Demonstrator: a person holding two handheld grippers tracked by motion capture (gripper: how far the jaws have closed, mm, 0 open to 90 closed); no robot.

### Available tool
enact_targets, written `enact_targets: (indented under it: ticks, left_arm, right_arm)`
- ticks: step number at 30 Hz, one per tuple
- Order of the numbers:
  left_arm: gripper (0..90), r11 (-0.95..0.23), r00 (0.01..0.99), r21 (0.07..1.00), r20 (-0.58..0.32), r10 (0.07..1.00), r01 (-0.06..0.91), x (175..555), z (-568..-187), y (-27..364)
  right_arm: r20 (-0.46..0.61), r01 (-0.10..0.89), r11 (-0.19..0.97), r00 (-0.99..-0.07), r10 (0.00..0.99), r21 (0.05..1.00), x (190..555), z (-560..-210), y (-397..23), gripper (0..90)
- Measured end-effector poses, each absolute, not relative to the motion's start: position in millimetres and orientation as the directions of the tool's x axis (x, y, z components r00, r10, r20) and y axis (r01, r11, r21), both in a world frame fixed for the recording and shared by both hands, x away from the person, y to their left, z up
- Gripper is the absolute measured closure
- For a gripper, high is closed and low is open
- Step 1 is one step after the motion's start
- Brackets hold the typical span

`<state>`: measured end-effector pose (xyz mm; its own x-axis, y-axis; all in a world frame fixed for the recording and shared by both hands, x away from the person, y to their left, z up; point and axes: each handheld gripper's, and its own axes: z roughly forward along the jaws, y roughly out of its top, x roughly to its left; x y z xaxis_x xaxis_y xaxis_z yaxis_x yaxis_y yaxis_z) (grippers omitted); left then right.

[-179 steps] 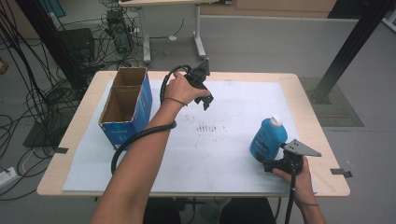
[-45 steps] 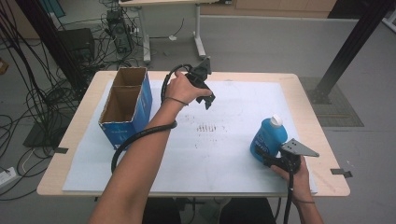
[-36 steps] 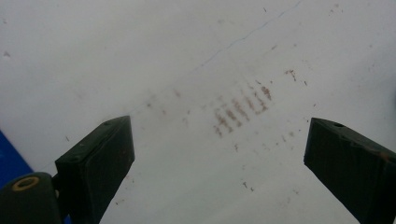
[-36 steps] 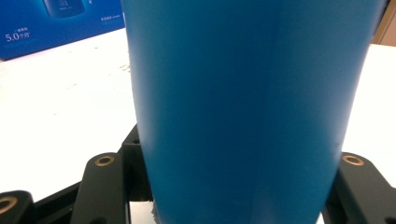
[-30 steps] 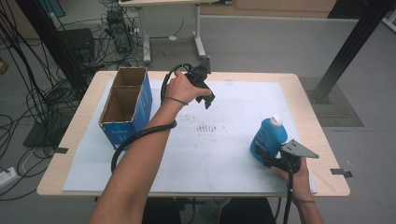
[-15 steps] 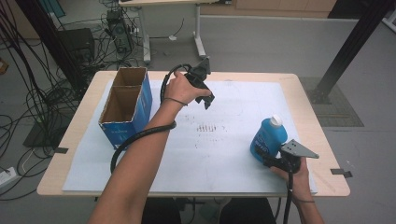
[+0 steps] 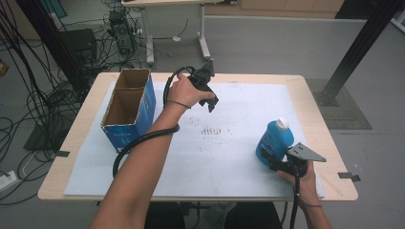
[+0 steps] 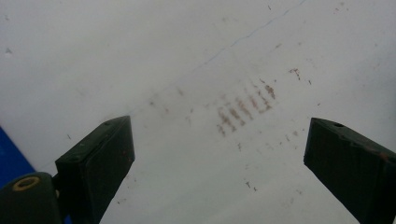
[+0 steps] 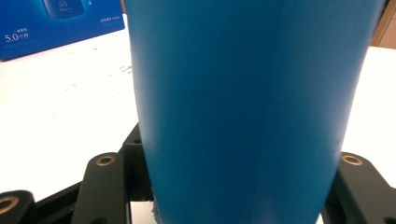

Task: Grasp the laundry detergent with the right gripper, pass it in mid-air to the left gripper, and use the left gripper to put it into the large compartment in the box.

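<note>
No movement; right claw [image 7: 274, 163] on blue bottle [image 7: 273, 140]

Black right gripper [image 7: 276, 164] w/ grey triangular plate, brass screws — cables trailing.

- Blue bottle [image 9: 238, 107] cut off at top and bottom edges of the right gripper view; cap and base out of frame, label unreadable.
- Right claw [image 9: 224, 186] jaw tips hidden behind the bottle.
- Blue box [image 9: 56, 21] cropped by the top left corner; small print too fine to read.
- Left claw [image 8: 219, 163] jaws cut by the bottom edge; brown marks [image 8: 243, 107] on the sheet blurred.
- Desk [image 7: 315, 102] near edge partly covered by forearms.
</note>
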<state>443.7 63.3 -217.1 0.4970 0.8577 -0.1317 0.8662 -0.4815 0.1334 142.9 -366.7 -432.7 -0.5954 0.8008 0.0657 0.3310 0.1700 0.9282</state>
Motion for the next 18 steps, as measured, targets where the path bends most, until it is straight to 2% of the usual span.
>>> enact_targets:
  ticks: [18]
  left_arm:
    - [8.7, -0.48, 0.496, 0.137, -0.128, 0.859, 0.867, 442.1, -216.9, 61.4]
  right_arm:
    - [0.066, 0.327, 0.165, -0.593, 0.803, 0.931, 141.8, -434.2, -366.4, 40.2]
